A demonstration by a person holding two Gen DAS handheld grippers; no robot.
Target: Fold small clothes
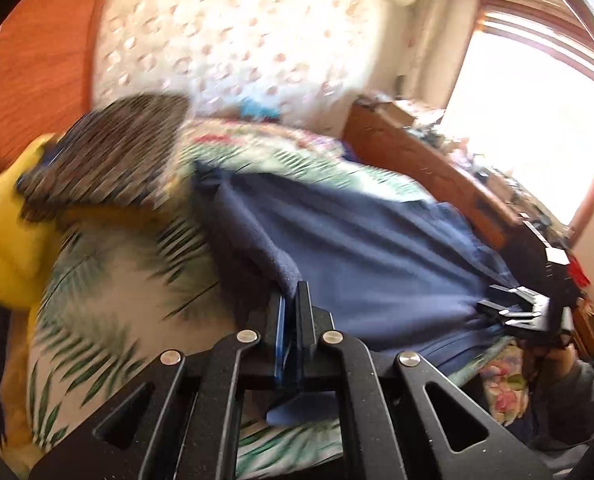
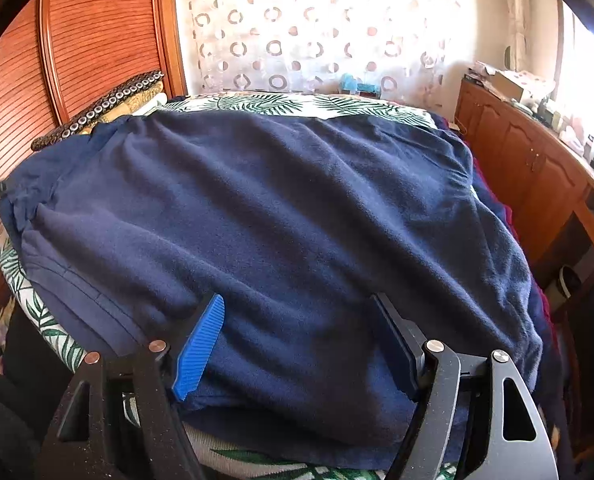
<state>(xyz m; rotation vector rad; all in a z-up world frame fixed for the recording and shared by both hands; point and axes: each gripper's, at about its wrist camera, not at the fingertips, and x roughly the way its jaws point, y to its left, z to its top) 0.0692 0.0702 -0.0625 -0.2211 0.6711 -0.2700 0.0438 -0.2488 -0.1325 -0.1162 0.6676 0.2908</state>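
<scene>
Bedroom with reddish wooden slatted wardrobe doors (image 2: 57, 40), sheer ring-patterned curtain (image 2: 297, 32) and bright window (image 1: 537, 120); working surface a bed under a white palm-leaf printed cover (image 2: 257, 105).

Spread flat across that cover, a large dark navy fleece garment (image 2: 281, 208), filling most of the right wrist view, near hem toward the camera, far edge close to the curtain side. Lightly wrinkled, not yet folded over anywhere visible.

Left gripper (image 1: 293, 312): fingers pressed nearly together, pinched on a raised edge of the navy fleece, cloth bunched between the pads. Left view heavily smeared, so depth of bite hard to judge. Right gripper (image 2: 297, 336): fingers spread wide, straddling the near part of the fleece, apparently holding nothing; contact with the cloth not certain.

Possible trouble from here:
- Thin pinch on the left could slip out under a pull, given thick springy fleece, dropping the edge mid-fold.
- With the right side unclamped, a pull from the left alone would likely drag the whole garment sideways rather than fold it, leaving a skewed crease.
- Closing the right fingers low could catch the bed cover along with the fleece and lift both.
- Brown patterned cushion (image 1: 109, 152) and yellow soft item (image 1: 9, 240) near the left side: risk of snagging a carried edge there.
</scene>
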